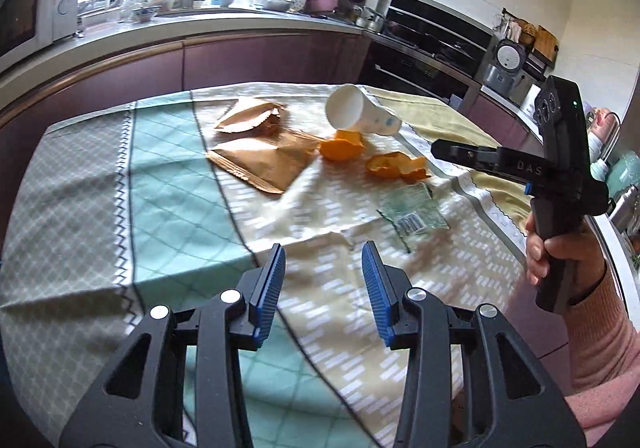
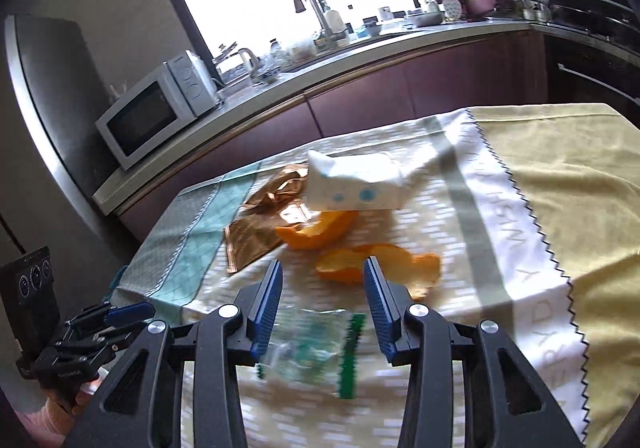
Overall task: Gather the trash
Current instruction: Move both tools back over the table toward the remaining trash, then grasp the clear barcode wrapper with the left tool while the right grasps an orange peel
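Note:
Trash lies on the cloth-covered table (image 1: 168, 176). A white paper cup (image 1: 360, 114) lies on its side, with two orange peels (image 1: 342, 146) (image 1: 396, 166) in front of it. Two brown paper bags (image 1: 260, 164) lie to the left. A clear wrapper with green print (image 1: 414, 214) lies nearer. My left gripper (image 1: 323, 248) is open and empty, short of the wrapper. A hand holds my right gripper (image 1: 438, 150) above the table's right side. In the right wrist view my right gripper (image 2: 323, 264) is open, with the wrapper (image 2: 312, 348) on the cloth below it and a peel (image 2: 380, 264) just beyond.
A curved kitchen counter (image 2: 280, 88) runs behind the table with a microwave (image 2: 156, 116), a sink tap and dishes. An oven (image 1: 436, 36) stands at the back right. A yellow cloth (image 2: 560, 176) covers the table's right part. My left gripper (image 2: 132, 310) shows at the lower left.

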Available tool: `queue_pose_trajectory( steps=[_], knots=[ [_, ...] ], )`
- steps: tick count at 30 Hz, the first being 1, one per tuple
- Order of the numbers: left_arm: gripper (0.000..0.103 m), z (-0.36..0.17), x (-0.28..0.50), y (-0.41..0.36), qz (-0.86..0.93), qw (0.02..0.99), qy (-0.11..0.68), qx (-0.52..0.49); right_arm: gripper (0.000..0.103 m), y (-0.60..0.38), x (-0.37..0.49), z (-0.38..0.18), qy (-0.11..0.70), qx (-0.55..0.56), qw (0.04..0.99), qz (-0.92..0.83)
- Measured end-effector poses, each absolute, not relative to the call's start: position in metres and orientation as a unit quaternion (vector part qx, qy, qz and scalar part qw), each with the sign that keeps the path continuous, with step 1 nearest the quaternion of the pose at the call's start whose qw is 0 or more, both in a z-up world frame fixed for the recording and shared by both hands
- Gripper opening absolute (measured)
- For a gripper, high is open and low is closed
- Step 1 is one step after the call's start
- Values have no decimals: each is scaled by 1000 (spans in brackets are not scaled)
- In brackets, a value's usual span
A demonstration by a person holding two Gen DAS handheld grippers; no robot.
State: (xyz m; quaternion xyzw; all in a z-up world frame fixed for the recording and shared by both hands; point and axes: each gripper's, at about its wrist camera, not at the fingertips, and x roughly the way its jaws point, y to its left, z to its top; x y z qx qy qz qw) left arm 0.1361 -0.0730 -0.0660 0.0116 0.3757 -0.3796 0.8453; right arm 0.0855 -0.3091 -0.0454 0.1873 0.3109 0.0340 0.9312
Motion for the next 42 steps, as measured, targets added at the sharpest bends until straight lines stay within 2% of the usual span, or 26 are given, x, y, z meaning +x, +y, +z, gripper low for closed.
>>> queue_pose_trajectory(
  steps=[4, 10, 21, 24, 27, 29, 30, 32, 36, 39, 41, 42],
  knots=[
    [43, -74, 135, -107, -400, 828, 392, 16, 50, -336, 89, -60, 323, 199, 925, 9],
    [45, -86, 143, -145, -412, 807, 422, 15, 50, -359, 102, -82, 345, 222, 912, 6],
    [46, -100, 160, -181, -422, 781, 461, 1, 50, -363, 120, -86, 366, 230, 901, 43],
    [46, -101, 162, -187, -423, 778, 465, -1, 42, -360, 123, -86, 369, 226, 900, 54],
    [34, -102, 166, -189, -427, 772, 471, -10, 27, -359, 124, -88, 373, 231, 896, 65],
    [18, -104, 168, -190, -426, 768, 477, -15, 18, -359, 124, -89, 374, 234, 895, 69],
    [15, -105, 169, -190, -427, 766, 480, -18, 12, -359, 123, -89, 374, 235, 894, 71],
    [4, -108, 171, -190, -428, 763, 485, -24, 7, -358, 122, -89, 374, 235, 894, 74],
    [2, -109, 170, -190, -432, 761, 484, -30, 5, -355, 117, -90, 370, 235, 895, 78],
    [3, -106, 171, -191, -436, 758, 483, -32, 4, -352, 112, -89, 366, 238, 896, 81],
    [34, -106, 173, -190, -434, 757, 486, -37, 4, -350, 109, -88, 363, 239, 897, 82],
    [37, -105, 173, -189, -435, 759, 482, -41, 4, -349, 109, -89, 362, 240, 897, 84]
  ],
)
